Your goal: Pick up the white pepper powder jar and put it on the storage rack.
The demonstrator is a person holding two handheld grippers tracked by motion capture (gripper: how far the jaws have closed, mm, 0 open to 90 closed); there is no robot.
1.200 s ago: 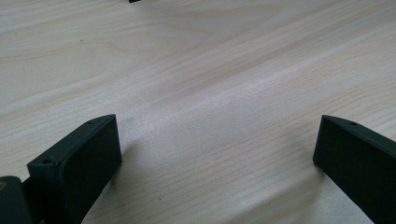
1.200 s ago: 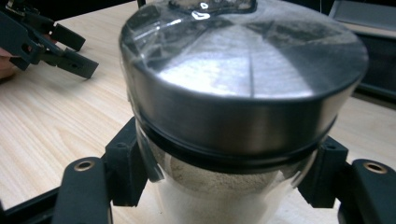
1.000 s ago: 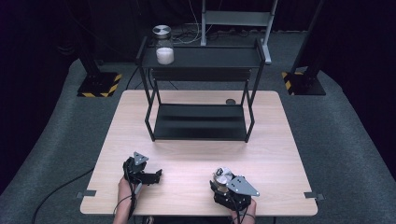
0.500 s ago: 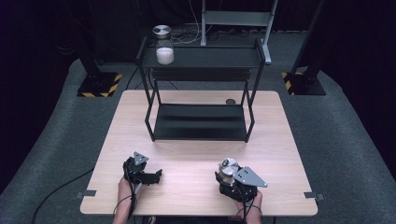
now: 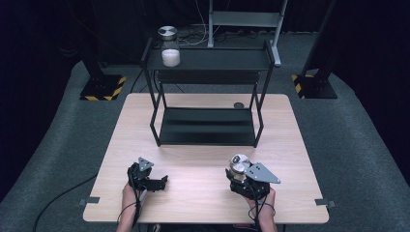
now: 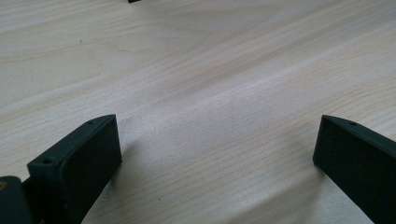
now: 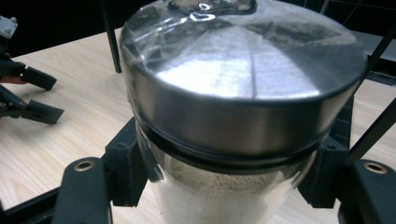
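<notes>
Overhead, the pale wooden table [image 5: 203,193] on grey carpet [image 5: 353,135] bears spread left fingers [image 5: 162,181], right fingers [image 7: 126,172] clamping a jar [image 5: 238,164].

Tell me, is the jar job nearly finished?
Probably about halfway. One jar already stands on the top shelf of the black rack. The right tool is clamped on a second jar of pale powder with a shiny lid, near the table's front edge. The left tool rests open and empty. Likely left: carrying that jar to the rack.

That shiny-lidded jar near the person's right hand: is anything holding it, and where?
Yes. The right claw clamps the jar by its glass body, just under the metal lid.
</notes>
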